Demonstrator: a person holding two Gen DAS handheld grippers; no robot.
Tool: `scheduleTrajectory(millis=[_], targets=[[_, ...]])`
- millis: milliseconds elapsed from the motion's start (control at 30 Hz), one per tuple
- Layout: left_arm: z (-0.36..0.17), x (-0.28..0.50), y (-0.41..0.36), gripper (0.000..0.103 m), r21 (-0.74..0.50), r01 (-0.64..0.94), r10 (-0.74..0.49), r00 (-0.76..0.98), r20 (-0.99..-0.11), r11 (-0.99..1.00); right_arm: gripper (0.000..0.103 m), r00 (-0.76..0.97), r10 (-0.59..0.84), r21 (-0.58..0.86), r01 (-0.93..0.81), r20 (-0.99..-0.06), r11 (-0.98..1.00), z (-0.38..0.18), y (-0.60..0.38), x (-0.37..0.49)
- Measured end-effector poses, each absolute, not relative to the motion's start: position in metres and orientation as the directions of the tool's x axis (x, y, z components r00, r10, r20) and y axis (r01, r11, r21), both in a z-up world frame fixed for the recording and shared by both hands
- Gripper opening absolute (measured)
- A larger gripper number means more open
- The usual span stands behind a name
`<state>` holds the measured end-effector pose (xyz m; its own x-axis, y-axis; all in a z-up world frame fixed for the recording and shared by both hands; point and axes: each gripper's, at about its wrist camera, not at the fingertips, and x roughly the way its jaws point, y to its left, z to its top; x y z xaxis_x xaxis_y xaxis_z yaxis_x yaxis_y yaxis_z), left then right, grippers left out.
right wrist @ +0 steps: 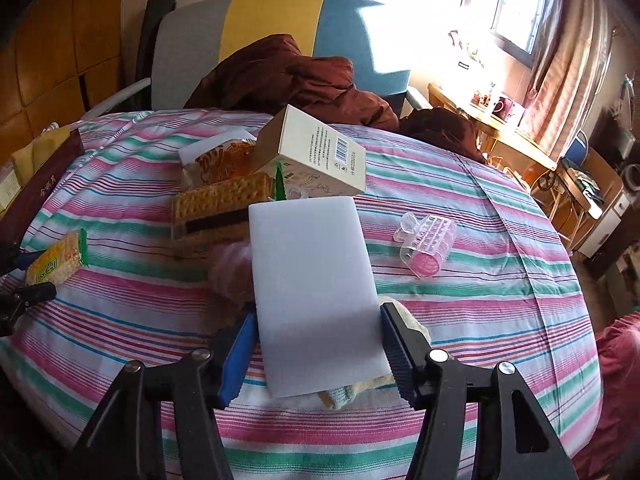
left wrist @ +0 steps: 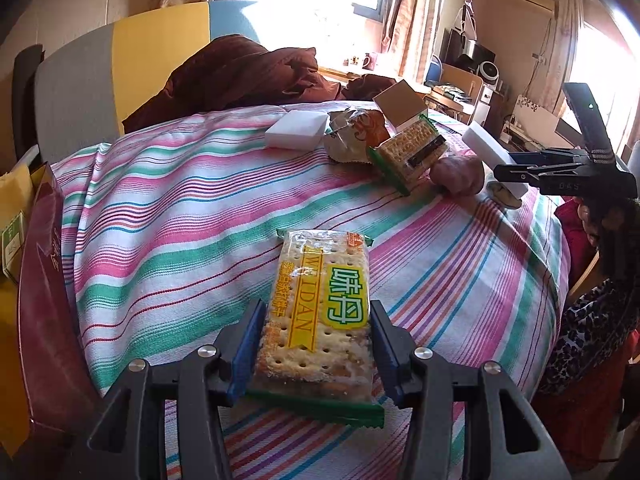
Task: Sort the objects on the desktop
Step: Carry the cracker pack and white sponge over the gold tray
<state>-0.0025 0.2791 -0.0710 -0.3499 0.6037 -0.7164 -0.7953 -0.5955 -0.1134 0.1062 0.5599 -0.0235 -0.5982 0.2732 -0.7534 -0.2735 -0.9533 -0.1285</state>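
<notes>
Clamped between left gripper [left wrist: 316, 348] fingers: cracker packet [left wrist: 320, 312]. Gripped likewise by right gripper [right wrist: 318, 348]: white foam block [right wrist: 312, 280], pink hair roller [right wrist: 428, 240] ahead-right.

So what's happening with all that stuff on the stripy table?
A person is sorting it with two hand-held grippers. The left gripper is shut on a cracker packet, and the right gripper is shut on a white foam block. Another cracker packet, a cardboard box and a pink hair roller wait on the striped tablecloth.
</notes>
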Motion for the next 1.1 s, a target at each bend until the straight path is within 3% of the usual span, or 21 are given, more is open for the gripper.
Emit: scheduleTrajectory(millis=[367, 800, 1100], targets=[[-0.069, 0.007, 0.276, 0.050, -0.060, -0.787, 0.582, -0.400, -0.708, -0.614, 0.060, -0.674, 0.210, 0.008, -0.305, -0.708, -0.952, -0.028, 0.503, 0.117], [-0.048, 0.021, 0.231, 0.049, -0.115, -0.771, 0.622, -0.404, -0.671, -0.626, 0.060, -0.728, 0.080, 0.130, -0.228, -0.681, -0.965, -0.042, 0.433, 0.090], [-0.011, 0.033, 0.183, 0.049, -0.133, -0.733, 0.647, -0.482, -0.590, -0.667, 0.060, -0.755, -0.020, 0.163, -0.116, -0.655, -0.980, -0.029, 0.388, 0.064]])
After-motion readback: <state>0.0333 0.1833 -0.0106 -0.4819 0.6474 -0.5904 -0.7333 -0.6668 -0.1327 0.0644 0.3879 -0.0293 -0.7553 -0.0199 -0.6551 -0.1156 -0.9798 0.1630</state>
